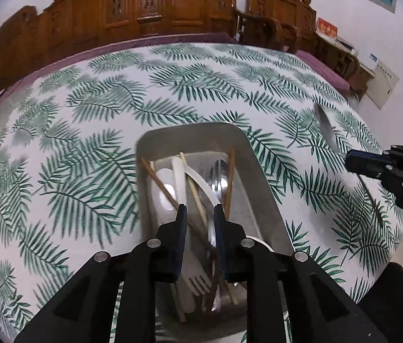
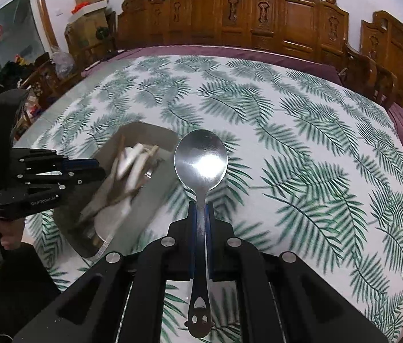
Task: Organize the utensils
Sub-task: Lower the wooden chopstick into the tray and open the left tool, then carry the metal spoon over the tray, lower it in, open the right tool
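A grey metal tray [image 1: 261, 177] sits on the leaf-print table and holds wooden chopsticks [image 1: 230, 180], a white plastic spoon [image 1: 165, 188], a white plastic fork [image 1: 197, 281] and metal cutlery. My left gripper [image 1: 200, 210] hovers over the tray's near half, jaws slightly apart, with nothing clamped. My right gripper [image 2: 200, 204] is shut on the handle of a metal spoon [image 2: 200, 158], bowl pointing forward, held above the table just right of the tray [image 2: 150, 197]. The spoon [image 1: 325, 127] and right gripper [image 1: 353, 163] also show at the right edge of the left wrist view.
The table carries a white cloth with green leaves [image 2: 301, 154] over a purple underlay. Carved wooden chairs [image 2: 258, 17] stand along the far side. Cluttered boxes and shelves [image 2: 87, 14] are at far left. A person's hand holds the left gripper [image 2: 81, 168].
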A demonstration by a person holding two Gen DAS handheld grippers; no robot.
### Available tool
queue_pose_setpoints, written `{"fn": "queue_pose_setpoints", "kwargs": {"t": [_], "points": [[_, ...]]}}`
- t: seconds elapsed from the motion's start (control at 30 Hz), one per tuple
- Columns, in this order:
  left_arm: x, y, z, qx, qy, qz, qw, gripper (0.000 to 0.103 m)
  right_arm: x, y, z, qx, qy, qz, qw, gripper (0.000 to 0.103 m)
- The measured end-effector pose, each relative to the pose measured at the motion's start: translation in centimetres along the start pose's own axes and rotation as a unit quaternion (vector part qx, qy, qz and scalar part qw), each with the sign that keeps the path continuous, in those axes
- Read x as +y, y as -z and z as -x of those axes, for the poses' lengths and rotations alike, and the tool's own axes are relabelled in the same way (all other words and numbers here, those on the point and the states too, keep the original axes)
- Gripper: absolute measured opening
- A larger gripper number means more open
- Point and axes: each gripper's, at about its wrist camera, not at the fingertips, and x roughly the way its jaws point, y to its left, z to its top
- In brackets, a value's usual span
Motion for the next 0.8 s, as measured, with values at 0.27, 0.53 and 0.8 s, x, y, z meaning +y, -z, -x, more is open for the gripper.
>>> {"fn": "queue_pose_setpoints", "kwargs": {"t": [0.27,0.53,0.8], "points": [[2.0,0.4,3.1,-0.023,-0.008,0.015,0.9996,0.022,4.2,-2.1,-1.2,-0.005,-0.022,0.017,1.0,0.007],[4.1,1.1,5.4,-0.042,-0.027,0.027,0.9984,0.064,7.9,-3.5,-3.5,0.001,-0.038,0.019,0.999,0.007],[6.2,1.8,6.1,-0.049,-0.04,0.045,0.997,0.086,9.7,-4.2,-6.4,0.019,-0.043,0.003,0.999,0.007]]}}
